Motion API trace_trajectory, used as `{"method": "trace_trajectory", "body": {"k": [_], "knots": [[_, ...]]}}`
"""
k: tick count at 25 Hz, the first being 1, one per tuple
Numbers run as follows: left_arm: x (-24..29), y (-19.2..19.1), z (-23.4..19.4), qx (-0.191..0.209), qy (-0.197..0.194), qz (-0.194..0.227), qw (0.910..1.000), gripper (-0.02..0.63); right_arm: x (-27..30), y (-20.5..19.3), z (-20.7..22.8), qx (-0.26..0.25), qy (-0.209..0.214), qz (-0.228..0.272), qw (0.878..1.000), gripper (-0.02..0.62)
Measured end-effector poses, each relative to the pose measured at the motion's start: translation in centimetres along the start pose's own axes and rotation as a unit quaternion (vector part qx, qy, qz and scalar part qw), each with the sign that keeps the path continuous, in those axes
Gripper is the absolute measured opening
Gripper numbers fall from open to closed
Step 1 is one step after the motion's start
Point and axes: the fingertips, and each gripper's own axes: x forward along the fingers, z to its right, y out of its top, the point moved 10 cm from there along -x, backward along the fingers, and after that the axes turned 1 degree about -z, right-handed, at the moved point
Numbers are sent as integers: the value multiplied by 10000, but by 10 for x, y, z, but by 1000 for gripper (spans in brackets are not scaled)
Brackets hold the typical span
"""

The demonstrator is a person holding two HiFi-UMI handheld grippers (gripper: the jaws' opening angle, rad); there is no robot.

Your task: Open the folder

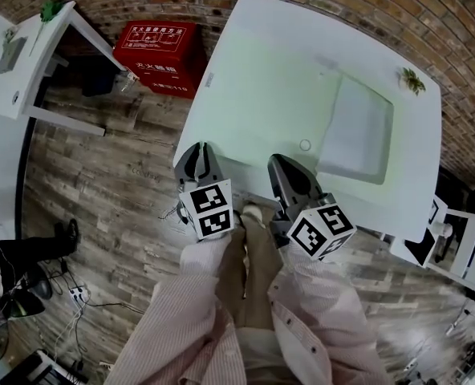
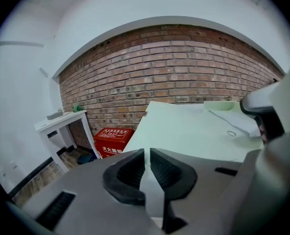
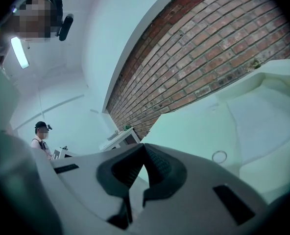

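A pale translucent folder (image 1: pixel 354 131) lies flat and closed on the right half of the white table (image 1: pixel 253 79). It also shows at the right of the left gripper view (image 2: pixel 235 121) and the right gripper view (image 3: pixel 262 116). A small ring (image 1: pixel 305 144) rests on the table just left of it. My left gripper (image 1: pixel 199 149) hovers at the table's near left corner, its jaws a thin slit apart with nothing between them (image 2: pixel 146 153). My right gripper (image 1: pixel 284 167) is over the near edge, short of the folder, tips together and holding nothing (image 3: pixel 144 148).
A red box (image 1: pixel 159 54) stands on the wood floor left of the table, beside a white side table (image 1: pixel 29 62). A small green plant (image 1: pixel 412 79) sits at the table's far right corner. White furniture (image 1: pixel 454 247) stands at the right. A person (image 3: pixel 41 136) stands far off.
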Motion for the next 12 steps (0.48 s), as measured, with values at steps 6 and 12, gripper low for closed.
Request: {"method": "trace_trajectory", "body": {"k": [6,12], "knots": [[6,-2,0,296,-199,-140,9993,-6,-5,-1,0,20,-87,34,10000,5],[12,-5,-1,409,-324,-356,9980,-6,-8,-4,0,63,-184,51,9998,5]]}}
